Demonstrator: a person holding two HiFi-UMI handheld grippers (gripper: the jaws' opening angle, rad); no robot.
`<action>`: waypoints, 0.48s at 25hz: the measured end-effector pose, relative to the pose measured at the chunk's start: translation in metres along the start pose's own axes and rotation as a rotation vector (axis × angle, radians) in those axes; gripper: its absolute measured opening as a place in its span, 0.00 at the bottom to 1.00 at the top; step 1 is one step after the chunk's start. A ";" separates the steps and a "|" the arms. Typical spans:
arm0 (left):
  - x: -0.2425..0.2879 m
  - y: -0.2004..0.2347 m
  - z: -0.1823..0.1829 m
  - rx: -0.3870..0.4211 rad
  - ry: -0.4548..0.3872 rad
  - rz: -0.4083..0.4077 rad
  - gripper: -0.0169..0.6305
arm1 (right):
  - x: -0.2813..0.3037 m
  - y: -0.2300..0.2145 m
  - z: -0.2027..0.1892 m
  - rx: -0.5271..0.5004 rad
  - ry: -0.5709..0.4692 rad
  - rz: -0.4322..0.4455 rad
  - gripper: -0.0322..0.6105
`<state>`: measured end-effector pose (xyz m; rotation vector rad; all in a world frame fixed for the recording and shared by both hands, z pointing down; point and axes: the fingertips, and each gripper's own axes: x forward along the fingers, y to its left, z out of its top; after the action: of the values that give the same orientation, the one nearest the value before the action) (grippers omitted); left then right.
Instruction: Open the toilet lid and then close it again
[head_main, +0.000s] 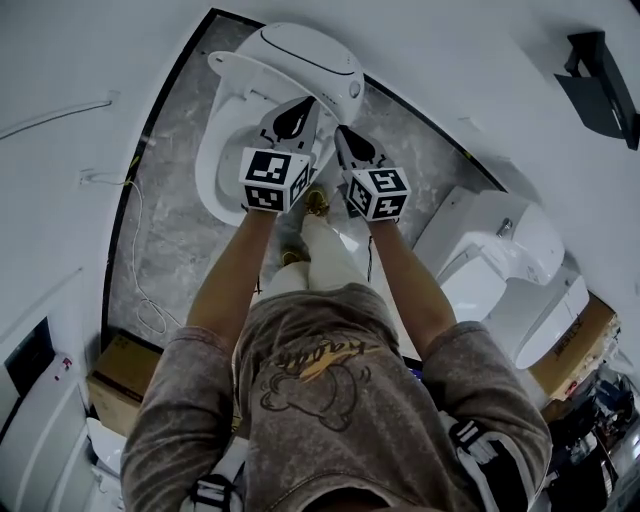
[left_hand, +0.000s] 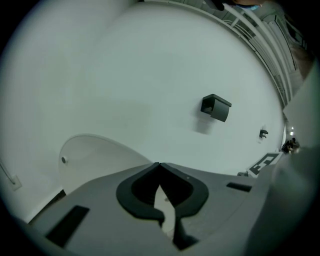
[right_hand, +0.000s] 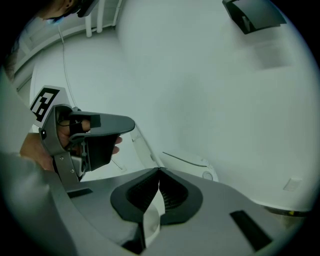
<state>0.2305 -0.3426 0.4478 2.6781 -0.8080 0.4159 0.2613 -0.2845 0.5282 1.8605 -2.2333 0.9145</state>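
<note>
The white toilet (head_main: 262, 100) stands on a grey floor panel just ahead of me. Its lid (left_hand: 95, 160) looks raised: the left gripper view shows a rounded white face with a small bumper dot, beyond the jaws. A round knob (right_hand: 207, 175) sits on the toilet's side. My left gripper (head_main: 293, 118) hovers over the bowl, shut and empty, its tips meeting (left_hand: 159, 164). My right gripper (head_main: 352, 142) hangs beside it, also shut with nothing between the tips (right_hand: 159, 170). Neither touches the toilet, as far as I can tell.
A second white toilet (head_main: 500, 260) stands to the right. A black holder (head_main: 600, 70) is fixed to the white wall. Cardboard boxes (head_main: 125, 370) and a loose cable (head_main: 140, 270) lie at the left. My legs stand close to the bowl.
</note>
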 end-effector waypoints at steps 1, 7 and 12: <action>0.004 0.000 0.003 0.005 0.005 -0.005 0.04 | 0.001 -0.002 0.004 0.001 -0.002 0.003 0.09; -0.001 -0.001 0.023 0.018 0.005 -0.030 0.04 | -0.006 -0.004 0.029 0.019 -0.034 0.004 0.09; -0.026 0.001 0.043 0.024 0.004 -0.085 0.04 | -0.025 0.004 0.056 0.048 -0.086 -0.043 0.09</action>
<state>0.2170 -0.3465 0.3998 2.7213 -0.6890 0.4131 0.2804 -0.2904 0.4696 1.9967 -2.2284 0.9059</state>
